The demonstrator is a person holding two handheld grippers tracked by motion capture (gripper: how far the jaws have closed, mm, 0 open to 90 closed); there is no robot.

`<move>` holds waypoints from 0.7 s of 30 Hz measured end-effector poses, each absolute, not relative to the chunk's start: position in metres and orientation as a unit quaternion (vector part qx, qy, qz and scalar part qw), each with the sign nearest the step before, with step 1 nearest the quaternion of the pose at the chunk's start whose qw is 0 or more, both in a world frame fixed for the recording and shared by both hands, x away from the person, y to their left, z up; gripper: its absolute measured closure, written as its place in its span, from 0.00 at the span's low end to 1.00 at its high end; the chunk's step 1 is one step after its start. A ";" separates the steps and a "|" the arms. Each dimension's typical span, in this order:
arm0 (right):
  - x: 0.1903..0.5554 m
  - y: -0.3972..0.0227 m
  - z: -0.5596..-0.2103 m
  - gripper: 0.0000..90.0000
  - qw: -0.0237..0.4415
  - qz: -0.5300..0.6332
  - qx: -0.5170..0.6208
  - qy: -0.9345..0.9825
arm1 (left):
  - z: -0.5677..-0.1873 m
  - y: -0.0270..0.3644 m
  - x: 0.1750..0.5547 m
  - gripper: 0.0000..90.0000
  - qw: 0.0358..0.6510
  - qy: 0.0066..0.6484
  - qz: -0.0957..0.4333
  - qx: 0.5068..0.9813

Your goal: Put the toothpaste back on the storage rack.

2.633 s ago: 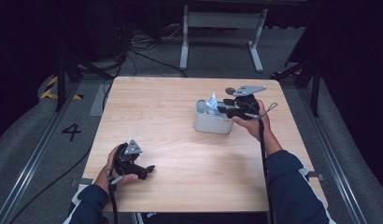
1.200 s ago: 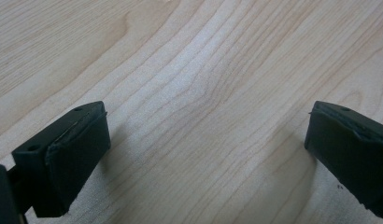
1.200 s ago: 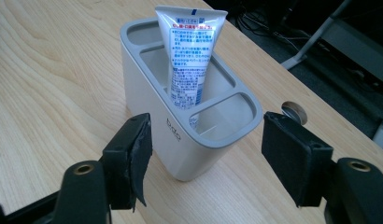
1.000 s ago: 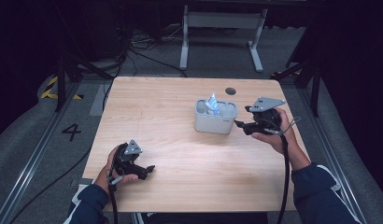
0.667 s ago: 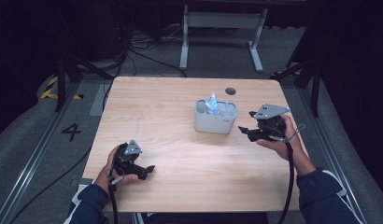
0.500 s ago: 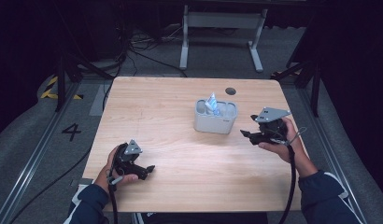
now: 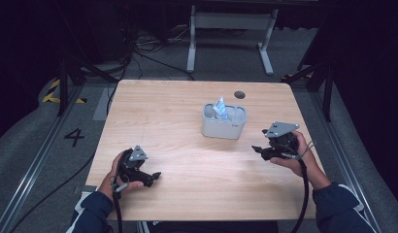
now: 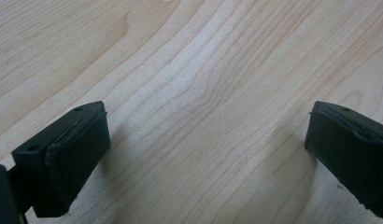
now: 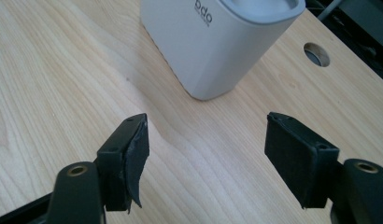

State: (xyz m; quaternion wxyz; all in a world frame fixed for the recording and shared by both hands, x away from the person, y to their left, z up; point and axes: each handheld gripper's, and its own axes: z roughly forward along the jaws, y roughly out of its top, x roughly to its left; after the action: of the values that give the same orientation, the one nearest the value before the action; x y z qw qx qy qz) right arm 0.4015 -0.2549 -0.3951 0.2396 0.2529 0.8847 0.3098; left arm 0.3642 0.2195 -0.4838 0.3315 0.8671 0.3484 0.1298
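Note:
A white container (image 7: 223,125) stands upright on the wooden table (image 7: 187,111), right of centre, with a blue-and-white packet (image 7: 219,108) poking out of its top. My right gripper (image 7: 258,151) hovers low over the table to the right of the container, jaws pointing left. In the right gripper view, the right gripper (image 9: 206,156) is open with bare wood between its pads, and the container (image 9: 217,42) stands a short way ahead. My left gripper (image 7: 152,177) rests near the front left edge. In the left gripper view, the left gripper (image 8: 206,154) is wide open over bare wood.
A round cable hole (image 7: 240,94) sits in the tabletop behind the container, also in the right gripper view as the hole (image 9: 315,53). A metal stand (image 7: 231,19) and loose cables (image 7: 139,46) lie on the floor beyond the table's far edge.
My right gripper has drawn back from the container to the right and toward the near edge, sinking closer to the table. The packet stays in the container. The left gripper has not moved.

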 end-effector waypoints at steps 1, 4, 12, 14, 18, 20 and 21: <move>0.401 -0.255 -0.396 0.35 0.238 0.309 0.254 0.885 | -0.484 0.219 0.364 0.01 0.330 0.350 0.129 0.867; 0.399 -0.259 -0.401 0.35 0.237 0.305 0.254 0.887 | -0.484 0.219 0.364 0.01 0.331 0.349 0.130 0.867; 0.394 -0.266 -0.409 0.34 0.234 0.299 0.253 0.890 | -0.484 0.219 0.364 0.01 0.332 0.349 0.129 0.867; 0.391 -0.269 -0.411 0.34 0.237 0.300 0.253 0.889 | -0.484 0.219 0.364 0.01 0.331 0.349 0.129 0.867; 0.386 -0.275 -0.417 0.34 0.237 0.306 0.253 0.887 | -0.484 0.219 0.364 0.01 0.332 0.349 0.129 0.867; 0.384 -0.278 -0.420 0.34 0.239 0.305 0.254 0.886 | -0.484 0.219 0.364 0.01 0.331 0.350 0.128 0.867; 0.382 -0.281 -0.422 0.34 0.237 0.306 0.257 0.885 | -0.484 0.219 0.364 0.01 0.331 0.349 0.130 0.867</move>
State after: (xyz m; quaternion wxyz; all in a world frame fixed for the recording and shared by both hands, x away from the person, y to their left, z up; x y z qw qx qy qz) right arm 0.3821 -0.2806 -0.4224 0.2374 0.2567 0.8854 0.3064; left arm 0.3642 0.2194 -0.4838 0.3313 0.8671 0.3487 0.1297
